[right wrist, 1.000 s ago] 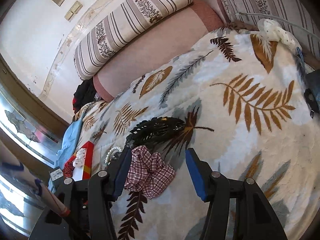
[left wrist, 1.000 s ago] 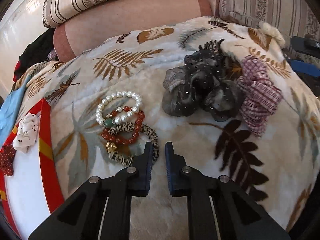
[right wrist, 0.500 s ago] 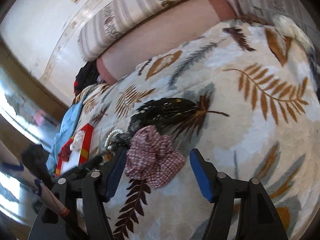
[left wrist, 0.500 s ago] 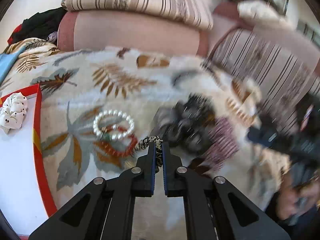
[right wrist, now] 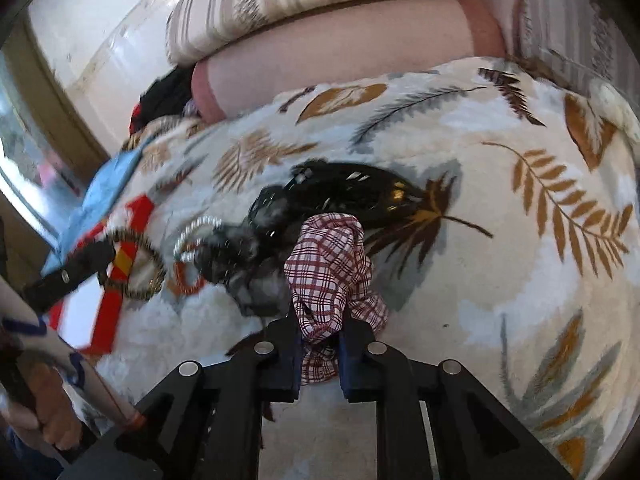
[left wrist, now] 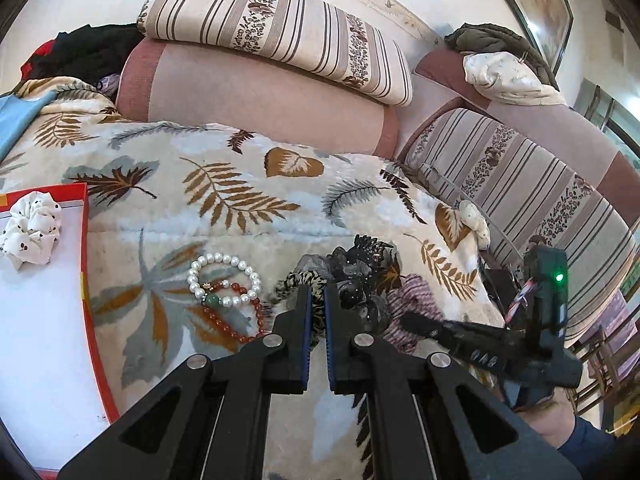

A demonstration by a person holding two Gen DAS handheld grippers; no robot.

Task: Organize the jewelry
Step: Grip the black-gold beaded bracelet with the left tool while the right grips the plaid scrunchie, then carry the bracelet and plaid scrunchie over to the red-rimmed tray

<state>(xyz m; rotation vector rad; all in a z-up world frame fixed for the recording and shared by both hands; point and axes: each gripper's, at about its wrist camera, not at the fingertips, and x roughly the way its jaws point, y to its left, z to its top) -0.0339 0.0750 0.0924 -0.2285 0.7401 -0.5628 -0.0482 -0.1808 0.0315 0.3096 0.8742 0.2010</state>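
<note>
My left gripper (left wrist: 316, 304) is shut on a leopard-print bracelet (left wrist: 298, 282) and holds it above the leaf-print blanket; it also shows lifted in the right wrist view (right wrist: 136, 264). My right gripper (right wrist: 320, 332) is shut on a red plaid scrunchie (right wrist: 332, 256). A pearl bracelet (left wrist: 224, 280) and a red bead bracelet (left wrist: 240, 320) lie on the blanket left of my left gripper. Dark grey scrunchies and a black hair claw (left wrist: 360, 268) lie in a heap next to the plaid scrunchie (left wrist: 412, 300).
A white tray with a red rim (left wrist: 86, 264) lies at the left and holds a white dotted scrunchie (left wrist: 32, 228). Striped and pink sofa cushions (left wrist: 256, 92) rise behind the blanket. A small cream scrunchie (left wrist: 474, 222) lies at the blanket's far right.
My left gripper closed on the leopard bracelet and lifted it off the bracelet pile. My right gripper moved forward and closed on the plaid scrunchie.
</note>
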